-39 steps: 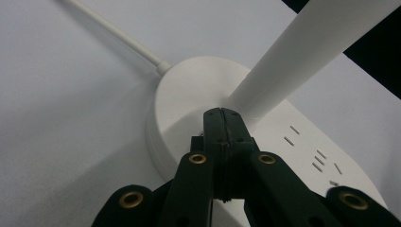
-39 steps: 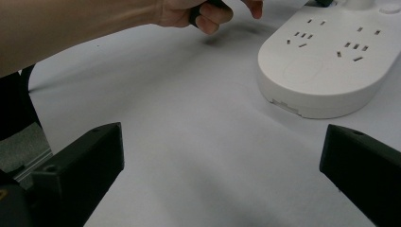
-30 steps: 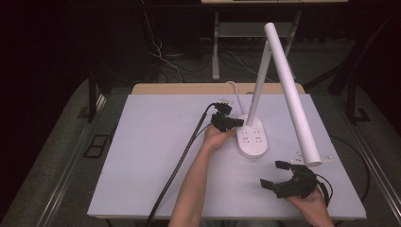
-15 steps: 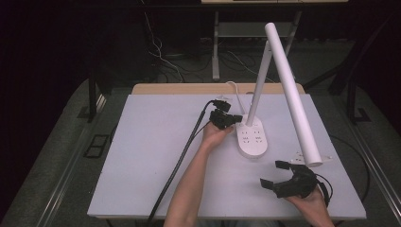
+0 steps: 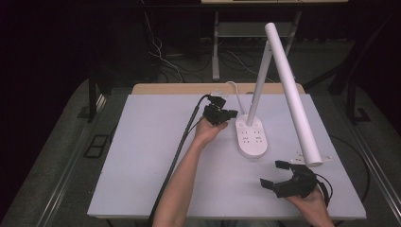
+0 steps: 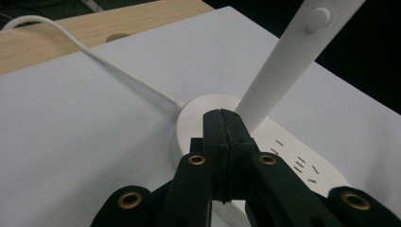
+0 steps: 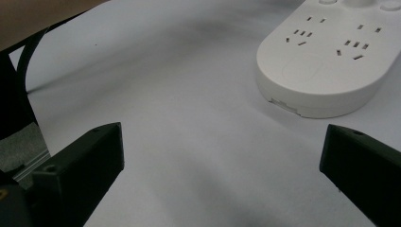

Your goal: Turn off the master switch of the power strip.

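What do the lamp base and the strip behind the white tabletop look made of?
Lamp base: likely matte white moulded plastic, judging by its smooth rounded edges, moulded socket slots and soft sheen. Strip: looks like light wood or wood-look laminate, with visible grain and a tan tone.

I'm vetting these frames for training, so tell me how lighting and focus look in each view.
High view: the white table is evenly lit, the surroundings fall to near black, the image is soft. Left gripper view: the closed fingers are fairly sharp, with the lamp base behind them bright and low in contrast. Right gripper view: the fingers are blurred at the edges, while the base's sockets are crisp; shadows are soft.
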Demonstrator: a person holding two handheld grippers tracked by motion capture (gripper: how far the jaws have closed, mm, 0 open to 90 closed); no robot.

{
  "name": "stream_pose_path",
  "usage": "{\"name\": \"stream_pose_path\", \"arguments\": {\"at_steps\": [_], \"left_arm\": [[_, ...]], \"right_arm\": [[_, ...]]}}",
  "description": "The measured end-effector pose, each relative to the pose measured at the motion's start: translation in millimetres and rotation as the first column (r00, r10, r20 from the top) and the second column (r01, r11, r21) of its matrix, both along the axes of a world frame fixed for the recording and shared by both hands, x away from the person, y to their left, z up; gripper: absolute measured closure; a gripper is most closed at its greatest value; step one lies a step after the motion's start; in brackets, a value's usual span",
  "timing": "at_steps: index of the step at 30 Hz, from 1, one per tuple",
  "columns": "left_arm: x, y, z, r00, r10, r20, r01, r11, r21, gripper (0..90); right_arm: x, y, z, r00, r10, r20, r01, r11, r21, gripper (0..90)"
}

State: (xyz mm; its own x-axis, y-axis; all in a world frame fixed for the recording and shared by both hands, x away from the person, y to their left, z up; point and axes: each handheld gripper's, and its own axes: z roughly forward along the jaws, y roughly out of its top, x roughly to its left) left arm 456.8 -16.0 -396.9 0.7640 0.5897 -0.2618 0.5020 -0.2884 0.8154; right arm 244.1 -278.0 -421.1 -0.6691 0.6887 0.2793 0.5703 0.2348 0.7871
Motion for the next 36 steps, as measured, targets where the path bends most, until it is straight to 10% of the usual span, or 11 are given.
{"name": "stream_pose_path", "arguments": {"at_steps": [13, 23, 36], "left_arm": [[-16.5, 28.2, 21.4, 0.9995, 0.01, 0.03, -0.009, 0.9993, -0.035, 85.3], [-31.6, 65.4, 36.0, 0.9996, 0.005, 0.029, -0.001, 0.9911, -0.133, 46.2], [-60.4, 107.9, 45.3, 0.9996, -0.012, 0.026, 0.014, 0.9934, -0.114, 7.5]], "right_arm": [[-0.2, -0.1, 0.1, 1.0, 0.0, 0.001, 0.0, 1.0, 0.002, 0.0], [0.5, -0.4, -0.5, 1.0, -0.001, -0.003, 0.001, 1.0, 0.0, 0.0], [0.3, 0.4, -0.6, 1.0, -0.004, -0.001, 0.004, 1.0, -0.003, 0.0]]}}
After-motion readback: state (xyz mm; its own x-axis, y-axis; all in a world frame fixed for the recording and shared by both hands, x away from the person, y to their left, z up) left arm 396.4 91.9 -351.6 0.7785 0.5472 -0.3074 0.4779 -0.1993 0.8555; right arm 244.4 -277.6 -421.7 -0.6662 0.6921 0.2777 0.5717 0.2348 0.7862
